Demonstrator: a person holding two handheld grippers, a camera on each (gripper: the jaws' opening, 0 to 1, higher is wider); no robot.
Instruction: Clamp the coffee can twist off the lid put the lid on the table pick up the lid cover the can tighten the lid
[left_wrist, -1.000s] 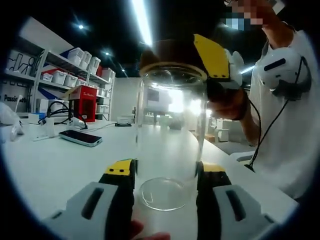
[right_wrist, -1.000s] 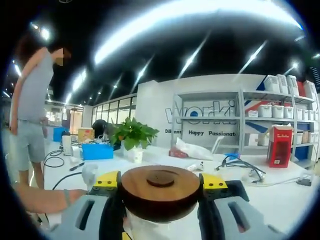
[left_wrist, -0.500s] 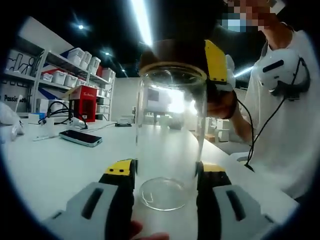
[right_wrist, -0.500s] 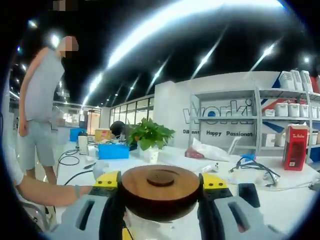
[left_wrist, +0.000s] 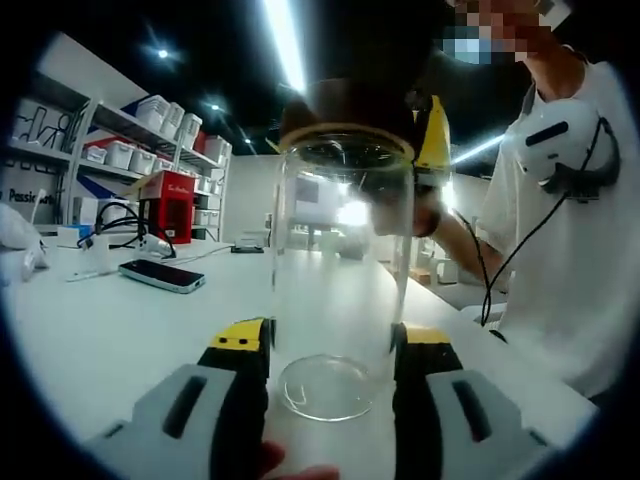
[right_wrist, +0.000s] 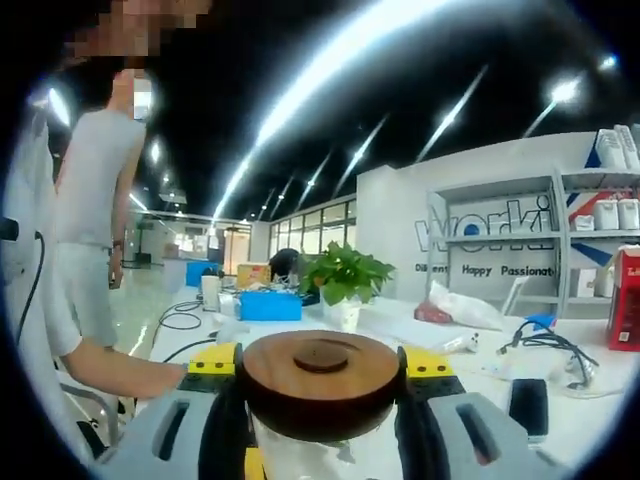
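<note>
- In the left gripper view we see the left gripper (left_wrist: 330, 345) at the bottom centre of the frame, its 2 yellow-tipped jaws pressed against the sides of the clear glass coffee can (left_wrist: 340, 270), gripping it near its base.
- The coffee can stands upright on the white tabletop (left_wrist: 110, 330) and fills the middle of that frame; we can see its round bottom through the glass.
- At the can's mouth, in the upper centre, sits the dark wooden lid (left_wrist: 345, 108), with the right gripper (left_wrist: 432, 140) just right of it showing a yellow jaw tip.
- In the right gripper view the right gripper (right_wrist: 322, 372) has its 2 jaws closed on the round brown lid (right_wrist: 322, 378) at the lower centre, 1 jaw on each side, with the can's glass rim just below.
- Left of the can in the left gripper view lie a dark phone (left_wrist: 160, 275) and a red box (left_wrist: 168, 205) on the tabletop, with shelving (left_wrist: 120, 140) at the upper left.
- A potted plant (right_wrist: 345, 285) stands at the centre of the right gripper view, and a person (right_wrist: 90, 230) stands at the left.
</note>
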